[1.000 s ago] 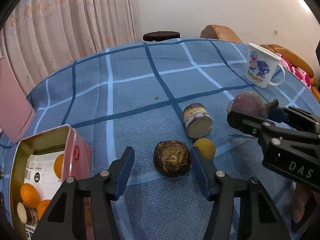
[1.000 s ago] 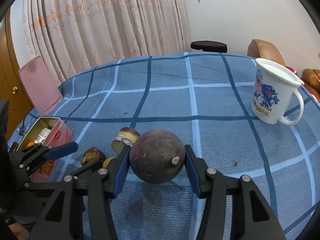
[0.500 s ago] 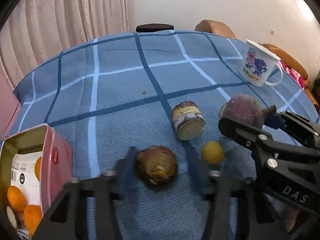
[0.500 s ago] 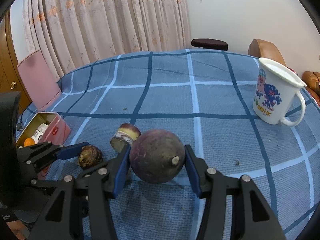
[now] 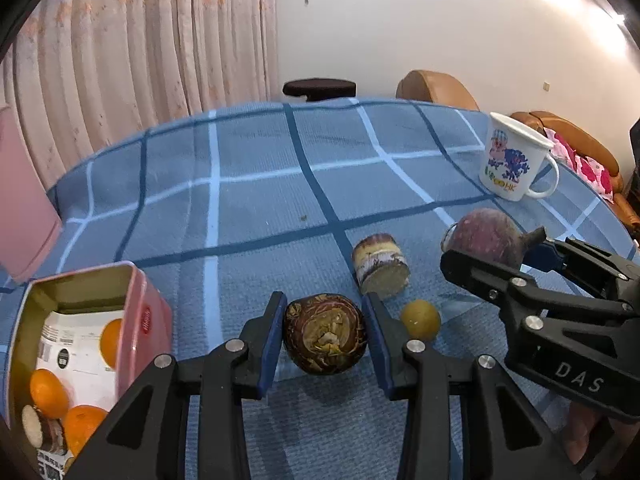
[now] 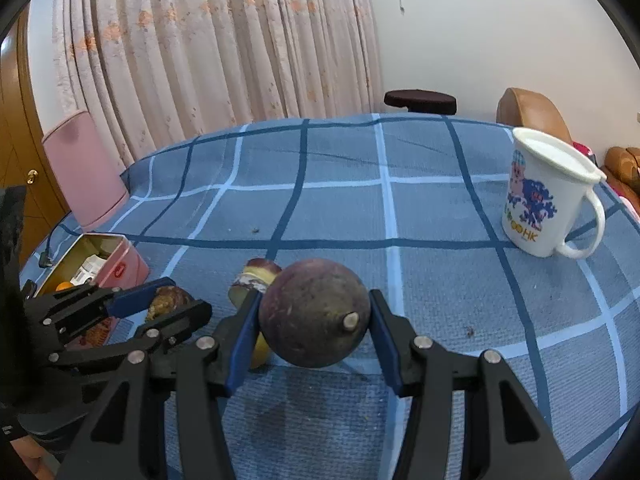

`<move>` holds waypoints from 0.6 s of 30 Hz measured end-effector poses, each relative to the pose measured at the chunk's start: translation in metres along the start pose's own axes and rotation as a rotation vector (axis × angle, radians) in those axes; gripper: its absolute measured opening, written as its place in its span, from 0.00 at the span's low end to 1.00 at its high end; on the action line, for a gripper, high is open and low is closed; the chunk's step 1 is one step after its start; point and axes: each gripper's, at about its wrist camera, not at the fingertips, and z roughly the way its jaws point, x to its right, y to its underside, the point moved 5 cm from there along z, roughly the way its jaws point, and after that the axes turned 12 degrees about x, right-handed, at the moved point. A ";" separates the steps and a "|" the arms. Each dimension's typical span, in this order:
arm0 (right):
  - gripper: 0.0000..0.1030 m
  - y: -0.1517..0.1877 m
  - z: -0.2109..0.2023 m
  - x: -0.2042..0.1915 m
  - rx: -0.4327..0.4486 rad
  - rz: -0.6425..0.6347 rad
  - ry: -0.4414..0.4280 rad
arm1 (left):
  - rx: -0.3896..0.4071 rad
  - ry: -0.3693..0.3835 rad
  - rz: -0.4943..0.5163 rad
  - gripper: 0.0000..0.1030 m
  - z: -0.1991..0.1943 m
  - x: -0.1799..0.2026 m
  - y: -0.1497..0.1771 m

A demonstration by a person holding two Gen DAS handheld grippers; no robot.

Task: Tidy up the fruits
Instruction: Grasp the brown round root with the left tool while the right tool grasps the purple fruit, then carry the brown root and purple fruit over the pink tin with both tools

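Note:
A brown, rough round root (image 5: pixel 324 334) sits between the blue pads of my left gripper (image 5: pixel 324 338), which is shut on it just above the blue checked cloth. My right gripper (image 6: pixel 314 320) is shut on a dark purple round fruit (image 6: pixel 314 312) and holds it a little off the cloth; the same fruit (image 5: pixel 480 236) shows at the right of the left wrist view. A cut root piece (image 5: pixel 380 268) and a small yellow fruit (image 5: pixel 420 318) lie between the two grippers. An open pink tin (image 5: pixel 136 320) at the left holds several oranges.
A white printed mug (image 6: pixel 548 200) stands at the right on the round table's checked cloth (image 6: pixel 340 208). Around the table are a pink chair (image 6: pixel 80 168) on the left, a dark stool behind, brown seats on the right, and curtains.
My left gripper's jaws have come together on the brown root and it edged forward. My right gripper and its purple fruit have stayed where they were.

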 end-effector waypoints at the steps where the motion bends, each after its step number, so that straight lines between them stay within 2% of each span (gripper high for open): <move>1: 0.54 0.000 -0.001 -0.001 0.004 -0.002 0.001 | 0.009 -0.003 0.005 0.39 -0.002 0.000 -0.001; 9: 0.54 -0.004 -0.007 -0.003 0.043 -0.016 0.000 | 0.070 -0.025 0.009 0.39 -0.012 -0.001 -0.005; 18: 0.54 -0.008 -0.023 -0.012 0.130 -0.056 0.000 | 0.160 -0.057 0.005 0.39 -0.029 -0.004 -0.010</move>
